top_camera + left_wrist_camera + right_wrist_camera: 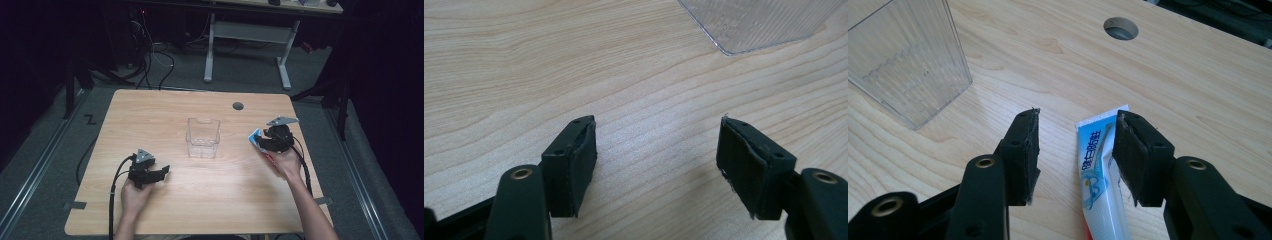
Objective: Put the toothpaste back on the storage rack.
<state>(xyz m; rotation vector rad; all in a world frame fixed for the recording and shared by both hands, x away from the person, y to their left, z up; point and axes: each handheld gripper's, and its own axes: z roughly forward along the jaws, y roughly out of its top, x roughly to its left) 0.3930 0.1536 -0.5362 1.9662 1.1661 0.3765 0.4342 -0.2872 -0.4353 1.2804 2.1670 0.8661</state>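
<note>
A blue and white toothpaste tube lies between the jaws of my right gripper, flat end pointing away. It rests close against the right-hand pad, and the left-hand pad stands clear of it, so the gripper is open. In the high view the tube is at the table's right side, just in front of the right gripper. A clear ribbed plastic container stands upright at the table's middle. My left gripper rests low at the front left, open with nothing between its pads, aimed at the container.
The wooden table has a round cable hole at the back right, also seen beyond the tube as the hole. A desk frame and cables stand on the dark floor behind the table.
</note>
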